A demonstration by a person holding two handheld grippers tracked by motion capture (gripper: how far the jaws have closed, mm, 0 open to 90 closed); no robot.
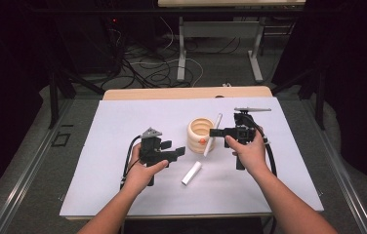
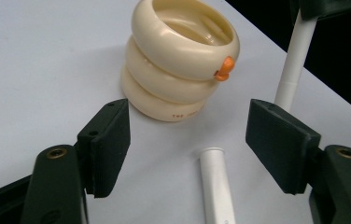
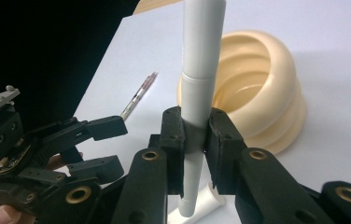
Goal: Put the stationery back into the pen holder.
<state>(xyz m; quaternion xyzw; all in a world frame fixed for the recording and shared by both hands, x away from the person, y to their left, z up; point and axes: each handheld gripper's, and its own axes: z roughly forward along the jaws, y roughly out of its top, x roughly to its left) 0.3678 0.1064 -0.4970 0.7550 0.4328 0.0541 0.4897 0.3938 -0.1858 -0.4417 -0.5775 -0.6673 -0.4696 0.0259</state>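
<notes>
Overhead, white table [image 1: 123, 185]; dark room

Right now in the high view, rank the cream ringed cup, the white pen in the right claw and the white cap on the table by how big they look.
1. Cream ringed cup, the bulkiest.
2. White pen, longest but thin, held shut in the right claw.
3. White cap, shortest.
All three lie at a similar distance from the camera, so the order seems safe.
</notes>
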